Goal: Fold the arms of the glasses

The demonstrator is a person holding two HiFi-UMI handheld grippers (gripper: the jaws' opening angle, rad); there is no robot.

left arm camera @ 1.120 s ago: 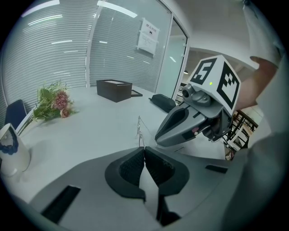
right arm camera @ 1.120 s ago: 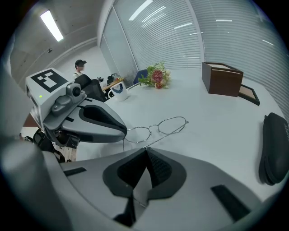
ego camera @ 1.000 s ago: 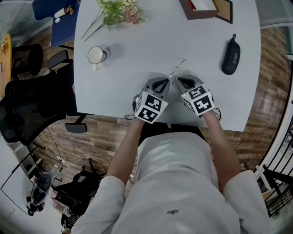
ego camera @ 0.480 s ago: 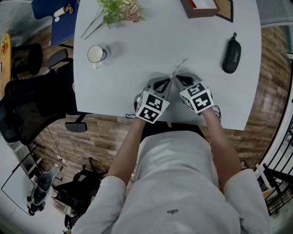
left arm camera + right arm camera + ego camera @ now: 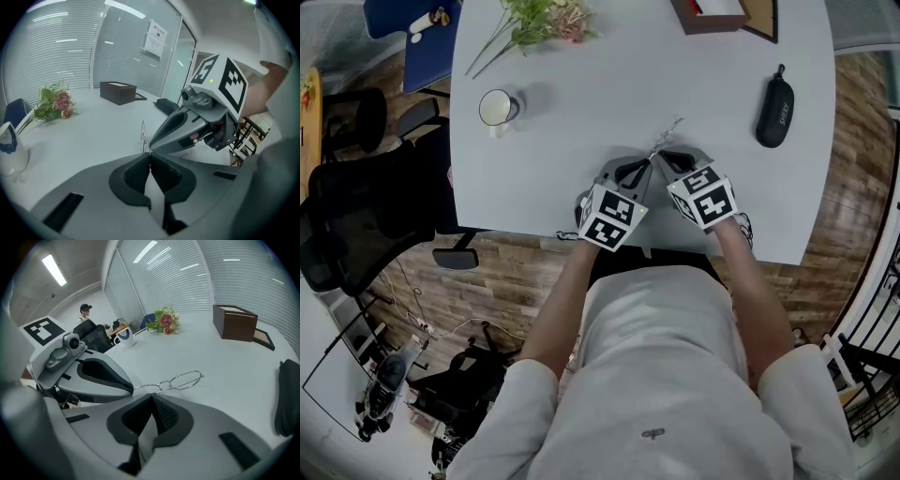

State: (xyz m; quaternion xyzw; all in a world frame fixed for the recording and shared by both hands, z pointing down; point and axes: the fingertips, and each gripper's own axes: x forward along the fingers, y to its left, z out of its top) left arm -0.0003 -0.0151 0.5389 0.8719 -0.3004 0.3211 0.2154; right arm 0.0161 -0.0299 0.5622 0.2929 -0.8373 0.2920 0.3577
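Pale grey tabletop [image 5: 581, 141] fills the middle of the room, with wood-plank floor [image 5: 534, 272] round it, a black chair [image 5: 366, 216] off to the left and slatted blinds [image 5: 51, 51] on the far wall. Close to the near edge, both grippers meet over the glasses [image 5: 667, 137]. The left gripper [image 5: 645, 169] is clenched on one thin wire end, and the right gripper [image 5: 662, 157] is clenched on the frame just beside it. The lenses [image 5: 186, 379] point away, toward the far side. Bare table lies open to the left, right and beyond.

A white mug [image 5: 497, 112] stands far left; I cannot tell what is in it. Flowers [image 5: 539, 23] lie past it. At the far edge is a brown box [image 5: 708, 19], open, with something white and red inside. A black case [image 5: 773, 111] lies shut on the right.
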